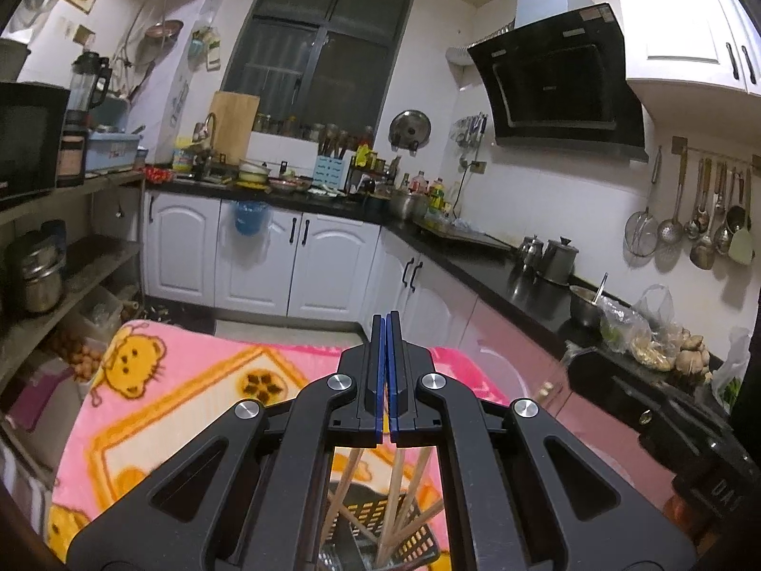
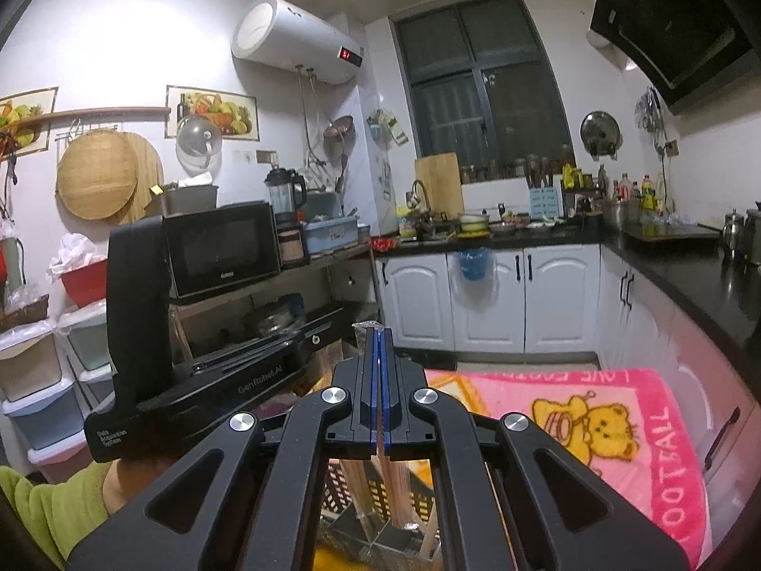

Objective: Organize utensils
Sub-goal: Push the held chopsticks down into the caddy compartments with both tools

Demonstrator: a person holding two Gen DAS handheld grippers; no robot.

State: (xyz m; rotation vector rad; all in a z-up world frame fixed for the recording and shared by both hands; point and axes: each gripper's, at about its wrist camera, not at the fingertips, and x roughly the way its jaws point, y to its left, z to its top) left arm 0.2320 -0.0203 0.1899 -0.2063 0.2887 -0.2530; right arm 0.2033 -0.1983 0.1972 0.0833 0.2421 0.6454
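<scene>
Chopsticks (image 1: 391, 499) stood leaning in a black perforated basket (image 1: 380, 530) seen in the left wrist view at 6 o'clock, below and behind the left gripper (image 1: 386, 321), whose fingers (image 1: 378, 361) were pressed together with nothing between them. About five sticks could be made out there; the linkage hid the rest, so an exact count could not be given. The basket rested on a pink cartoon-bear blanket (image 1: 190, 395) covering the surface.

In the right wrist view the right gripper (image 2: 379, 335) was clenched on a thin bundle of chopsticks (image 2: 397, 490): a pale strip showed between the blue pads, a clear wrapper end stuck out at the fingertips at 12 o'clock, and the bundle emerged at 6 o'clock and ran down into the basket (image 2: 347, 490). How many sticks the bundle held could not be told.

At 9 o'clock in that view lay the body of the other handheld gripper, held by a hand (image 2: 119, 480) with a green sleeve (image 2: 52, 504).

Two grippers and one basket were visible.
</scene>
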